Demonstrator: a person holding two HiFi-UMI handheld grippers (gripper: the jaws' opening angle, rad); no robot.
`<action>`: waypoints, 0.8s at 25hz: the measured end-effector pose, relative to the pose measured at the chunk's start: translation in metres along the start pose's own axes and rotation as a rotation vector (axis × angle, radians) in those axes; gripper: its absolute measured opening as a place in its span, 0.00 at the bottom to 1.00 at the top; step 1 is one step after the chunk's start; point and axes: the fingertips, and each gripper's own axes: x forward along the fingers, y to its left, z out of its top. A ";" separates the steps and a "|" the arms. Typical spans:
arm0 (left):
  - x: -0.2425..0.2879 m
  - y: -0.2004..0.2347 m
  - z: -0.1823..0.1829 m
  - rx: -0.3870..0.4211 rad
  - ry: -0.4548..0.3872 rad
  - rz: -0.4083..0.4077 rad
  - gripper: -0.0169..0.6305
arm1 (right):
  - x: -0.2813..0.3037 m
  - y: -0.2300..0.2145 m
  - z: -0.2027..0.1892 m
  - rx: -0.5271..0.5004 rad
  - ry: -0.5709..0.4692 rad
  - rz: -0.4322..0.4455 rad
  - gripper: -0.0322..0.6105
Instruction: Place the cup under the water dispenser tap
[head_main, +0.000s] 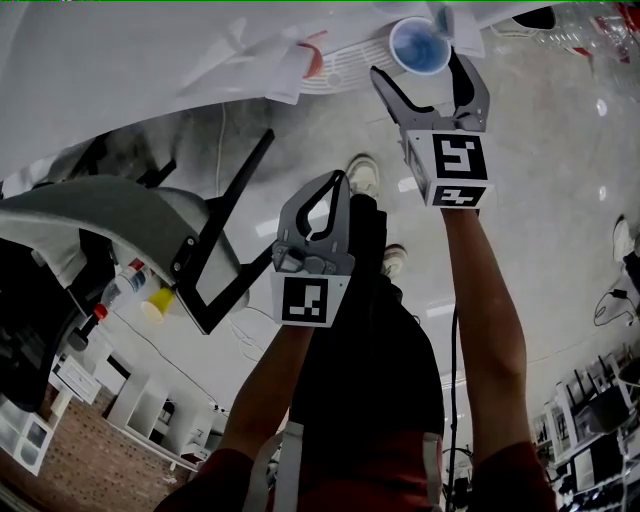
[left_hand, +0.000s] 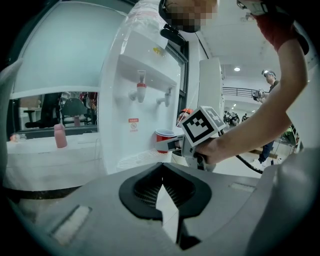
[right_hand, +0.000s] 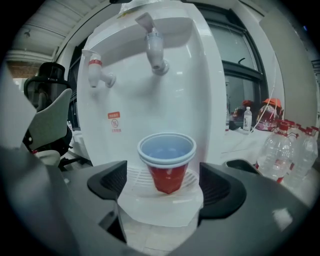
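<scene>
A red cup (right_hand: 167, 170) with a pale inside stands upright on the ribbed drip tray (right_hand: 134, 179) of the white water dispenser (right_hand: 195, 95), below the right-hand tap (right_hand: 155, 47). My right gripper (right_hand: 165, 185) is open, one jaw on each side of the cup, and neither pad touches it. From above, the cup (head_main: 420, 45) sits just past the right gripper (head_main: 420, 72). The left gripper (head_main: 335, 185) hangs back, shut and empty. Its own view shows its jaws together (left_hand: 162, 187), with the cup (left_hand: 164, 137) and the right gripper's fingers (left_hand: 167, 145) beyond them.
A second tap with a red band (right_hand: 97, 70) is on the dispenser's left. Several plastic water bottles (right_hand: 282, 150) stand at the right. A grey chair (head_main: 120, 230) is at the left, and a pink bottle (left_hand: 60, 136) sits on a counter. A person (left_hand: 270, 80) stands far off.
</scene>
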 end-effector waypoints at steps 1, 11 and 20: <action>0.000 -0.001 0.002 0.003 -0.004 0.000 0.02 | -0.004 0.000 -0.002 0.006 0.003 -0.003 0.72; -0.014 -0.016 0.031 0.009 -0.048 0.001 0.02 | -0.074 0.001 -0.034 0.073 0.081 -0.034 0.72; -0.045 -0.036 0.094 0.073 -0.124 -0.036 0.02 | -0.175 -0.002 0.001 0.101 0.042 -0.116 0.72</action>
